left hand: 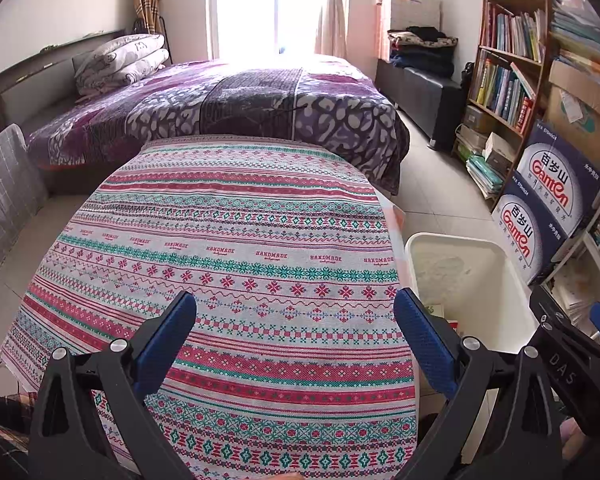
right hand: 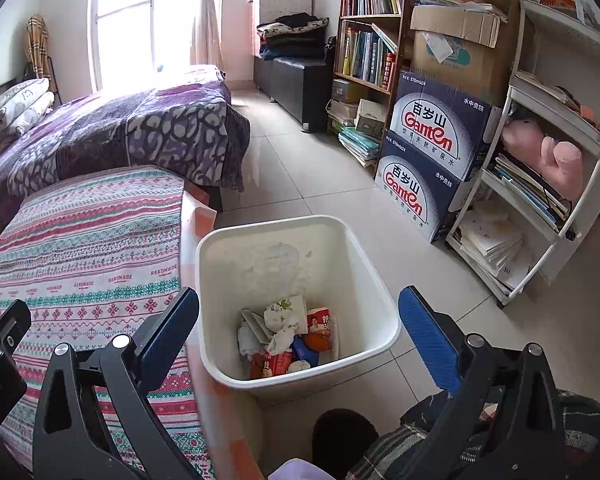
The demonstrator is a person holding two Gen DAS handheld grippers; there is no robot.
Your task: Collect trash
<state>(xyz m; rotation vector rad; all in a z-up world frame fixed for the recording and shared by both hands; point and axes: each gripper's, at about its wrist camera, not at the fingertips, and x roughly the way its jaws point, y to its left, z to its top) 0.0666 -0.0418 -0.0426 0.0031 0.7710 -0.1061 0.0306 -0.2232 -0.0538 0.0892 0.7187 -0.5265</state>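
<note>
Below the right hand-held gripper (right hand: 298, 332), jaws wide and empty, the white wastebasket (right hand: 364, 280) holds wrappers and tissues (right hand: 288, 336); left hand-held gripper (left hand: 296, 336), likewise open, overhangs bare patterned worktop (left hand: 228, 240)

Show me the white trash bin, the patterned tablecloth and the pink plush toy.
white trash bin (right hand: 374, 280), right wrist view, right rim.
patterned tablecloth (left hand: 236, 240), left wrist view, its middle.
pink plush toy (right hand: 548, 152), right wrist view, its body.
</note>
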